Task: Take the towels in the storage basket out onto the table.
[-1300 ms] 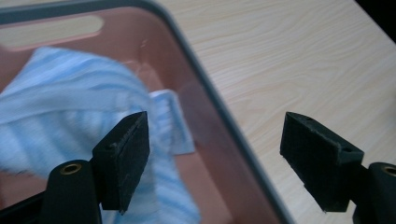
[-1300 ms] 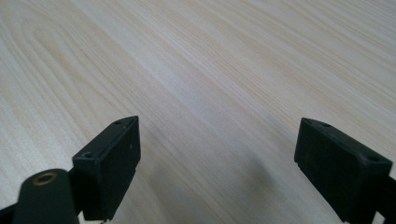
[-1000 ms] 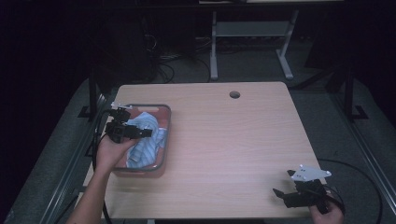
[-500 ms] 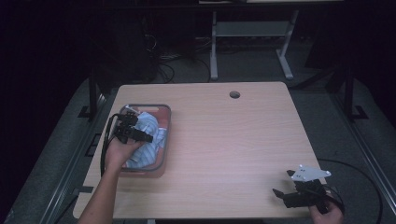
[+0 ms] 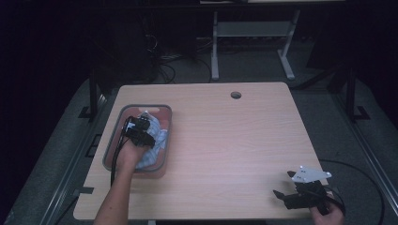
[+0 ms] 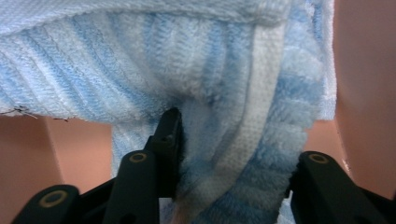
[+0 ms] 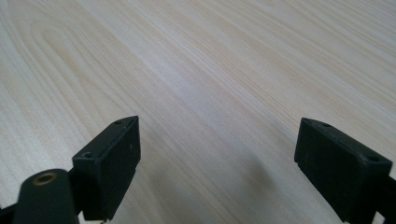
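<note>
Left gripper [image 5: 143, 133] is down inside the tray [image 5: 112, 140], its jaws having just been closing, with a thick fold of the blue-and-white striped towel [image 6: 224, 140] between them. In the left gripper view the fold fills the gap from one black jaw to the other and both pads press into the pile, so the cloth is gripped. The towel [image 5: 157, 140] lies bunched in the tray, covering most of its floor; the pinkish floor shows at the sides of the cloth in the left gripper view. The tray is a shallow rectangular one with a grey rim, and it stands on the desk [image 5: 234, 150] close to the left edge, roughly midway between the far and near edges. The person's left hand [image 5: 126, 157] and forearm reach in from the near left corner and lie over the near part of the tray.

Right gripper [image 5: 286, 197] rests at the near right corner of the desk, well apart from the tray, held by the right hand [image 5: 324, 213] at the near edge. Its jaws stand wide apart with nothing between them; bare pale wood grain shows between them in the right gripper view. A round cable hole [image 5: 235, 95] sits near the far edge.
</note>
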`<move>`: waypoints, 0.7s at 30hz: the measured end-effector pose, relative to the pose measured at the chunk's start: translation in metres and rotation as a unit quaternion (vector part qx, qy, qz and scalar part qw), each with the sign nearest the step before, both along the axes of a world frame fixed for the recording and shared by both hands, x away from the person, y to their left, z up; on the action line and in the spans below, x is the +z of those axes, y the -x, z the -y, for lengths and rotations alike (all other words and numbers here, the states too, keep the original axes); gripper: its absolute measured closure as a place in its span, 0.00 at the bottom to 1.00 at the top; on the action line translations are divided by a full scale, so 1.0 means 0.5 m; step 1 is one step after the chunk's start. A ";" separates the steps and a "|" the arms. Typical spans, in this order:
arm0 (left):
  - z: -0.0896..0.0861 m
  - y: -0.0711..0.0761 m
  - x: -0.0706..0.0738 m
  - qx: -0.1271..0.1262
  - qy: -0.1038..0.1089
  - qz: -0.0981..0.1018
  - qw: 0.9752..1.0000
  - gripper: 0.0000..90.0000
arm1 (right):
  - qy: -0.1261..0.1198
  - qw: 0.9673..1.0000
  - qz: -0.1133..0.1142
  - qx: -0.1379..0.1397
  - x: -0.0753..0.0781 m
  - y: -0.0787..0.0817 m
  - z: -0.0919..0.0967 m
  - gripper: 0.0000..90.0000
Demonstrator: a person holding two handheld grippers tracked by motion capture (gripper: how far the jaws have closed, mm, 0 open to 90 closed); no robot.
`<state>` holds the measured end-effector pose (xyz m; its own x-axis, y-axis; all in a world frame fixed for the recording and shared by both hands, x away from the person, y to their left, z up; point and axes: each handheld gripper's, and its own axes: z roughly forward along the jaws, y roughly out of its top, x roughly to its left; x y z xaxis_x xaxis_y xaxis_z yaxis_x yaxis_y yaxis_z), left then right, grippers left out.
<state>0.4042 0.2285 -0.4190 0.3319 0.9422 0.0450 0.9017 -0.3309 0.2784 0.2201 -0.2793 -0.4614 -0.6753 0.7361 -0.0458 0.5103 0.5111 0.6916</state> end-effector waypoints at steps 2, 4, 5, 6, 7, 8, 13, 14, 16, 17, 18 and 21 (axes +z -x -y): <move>0.004 0.002 -0.001 -0.003 -0.008 0.005 1.000 0.65 | 0.006 1.000 0.003 0.002 0.001 0.000 -0.002 0.15; 0.006 0.005 -0.002 -0.005 -0.011 0.009 1.000 0.66 | 0.010 1.000 0.006 0.004 0.001 0.000 -0.005 0.15; 0.005 0.007 -0.003 -0.004 -0.010 0.012 1.000 0.67 | 0.009 1.000 0.007 0.005 0.002 0.001 -0.006 0.15; 0.003 0.008 -0.003 -0.004 -0.005 0.013 1.000 0.67 | 0.010 1.000 0.009 0.007 0.002 0.000 -0.007 0.15; 0.000 0.009 -0.004 -0.002 0.001 0.015 1.000 0.68 | 0.008 1.000 0.007 0.005 0.002 0.001 -0.009 0.15; -0.003 0.009 -0.004 -0.003 0.008 0.014 1.000 0.68 | 0.009 1.000 0.007 0.005 0.002 0.001 -0.009 0.15; -0.005 0.010 -0.003 0.000 0.015 0.012 1.000 0.73 | 0.004 1.000 0.006 0.001 0.001 0.001 -0.007 0.15; -0.004 0.011 -0.003 -0.001 0.012 0.014 1.000 0.73 | 0.005 1.000 0.006 0.000 0.002 0.001 -0.006 0.15; -0.003 0.011 -0.002 0.000 0.012 0.014 1.000 0.75 | 0.005 1.000 0.008 0.001 0.002 0.001 -0.006 0.15; -0.004 0.011 -0.001 0.001 0.014 0.013 1.000 0.75 | 0.003 1.000 0.010 0.000 0.002 0.001 -0.005 0.15; -0.005 0.011 -0.001 0.001 0.016 0.014 1.000 0.75 | 0.003 1.000 0.011 0.000 0.002 0.000 -0.004 0.15; -0.009 0.009 0.006 0.000 0.023 0.006 1.000 0.77 | -0.001 1.000 0.010 -0.004 0.003 0.001 -0.001 0.15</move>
